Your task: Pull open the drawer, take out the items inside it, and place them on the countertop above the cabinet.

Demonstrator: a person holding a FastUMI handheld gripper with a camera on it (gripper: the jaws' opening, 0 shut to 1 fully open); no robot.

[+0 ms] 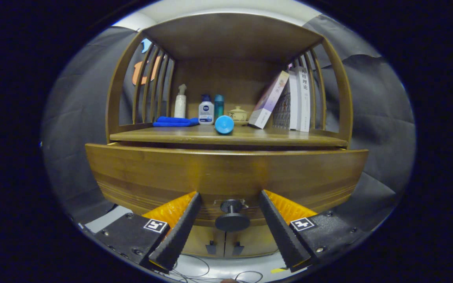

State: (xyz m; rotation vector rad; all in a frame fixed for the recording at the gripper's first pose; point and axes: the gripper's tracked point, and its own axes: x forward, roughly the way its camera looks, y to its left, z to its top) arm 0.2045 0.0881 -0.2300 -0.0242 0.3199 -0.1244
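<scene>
Two fingers of the tongs flank the drawer knob, untouched.

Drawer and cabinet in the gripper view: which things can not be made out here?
- Drawer inside: hidden by its own front panel, so its items cannot be told.
- Knob: sits between the open tool fingers; whether they touch it is unclear.
- Books: cover text too small.
- Lower doors: partly covered by the fingers.
</scene>
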